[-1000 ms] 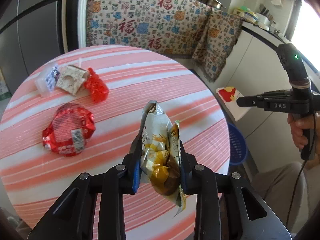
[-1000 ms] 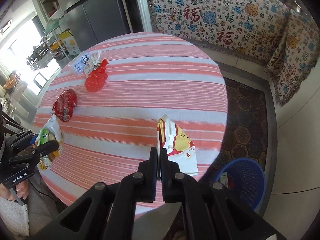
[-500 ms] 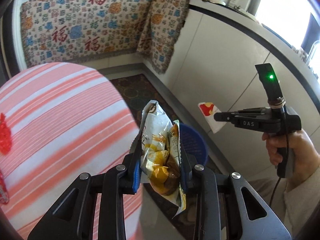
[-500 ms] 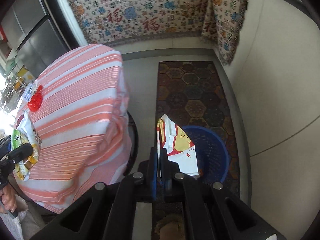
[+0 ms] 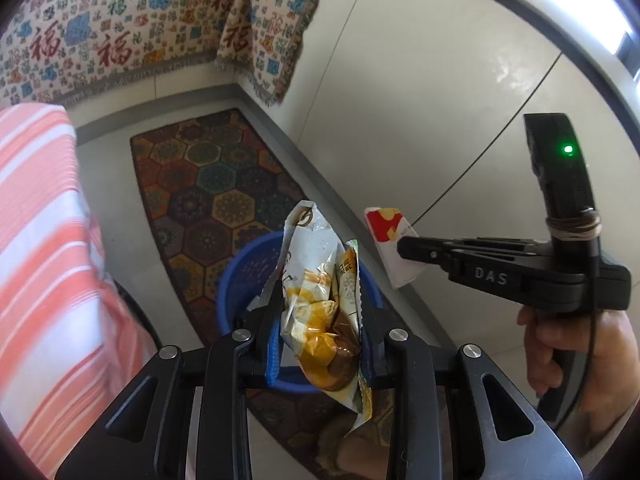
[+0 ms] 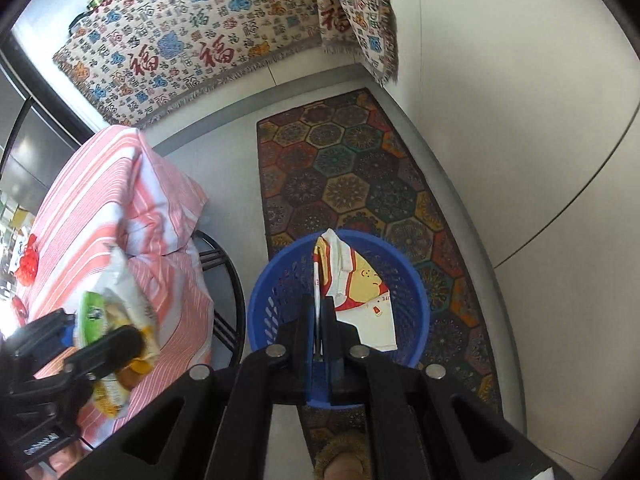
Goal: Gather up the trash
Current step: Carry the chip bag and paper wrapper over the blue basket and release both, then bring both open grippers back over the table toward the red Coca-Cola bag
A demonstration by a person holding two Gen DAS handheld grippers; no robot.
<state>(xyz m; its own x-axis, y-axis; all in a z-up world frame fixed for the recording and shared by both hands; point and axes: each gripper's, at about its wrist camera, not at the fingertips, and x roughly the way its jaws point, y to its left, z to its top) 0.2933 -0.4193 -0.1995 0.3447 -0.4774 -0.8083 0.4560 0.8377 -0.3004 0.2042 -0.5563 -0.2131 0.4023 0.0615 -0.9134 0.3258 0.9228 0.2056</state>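
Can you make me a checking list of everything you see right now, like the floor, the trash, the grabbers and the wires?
Surface: gray floor with a patterned rug.
Job's things: blue basket on the rug; snack bag; red and white wrapper.
Clutter: red wrapper on the striped tablecloth.
Grippers: left hand-held gripper shut on the snack bag; right hand-held gripper shut on the red and white wrapper, over the basket.
Cables: black cable by the right hand.
Surroundings: patterned cloth, white cabinets.

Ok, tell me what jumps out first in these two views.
The blue basket on the patterned rug, directly beneath both grippers. The right gripper pinches a red-and-yellow wrapper over it; the left gripper holds a crumpled snack bag beside the striped tablecloth.
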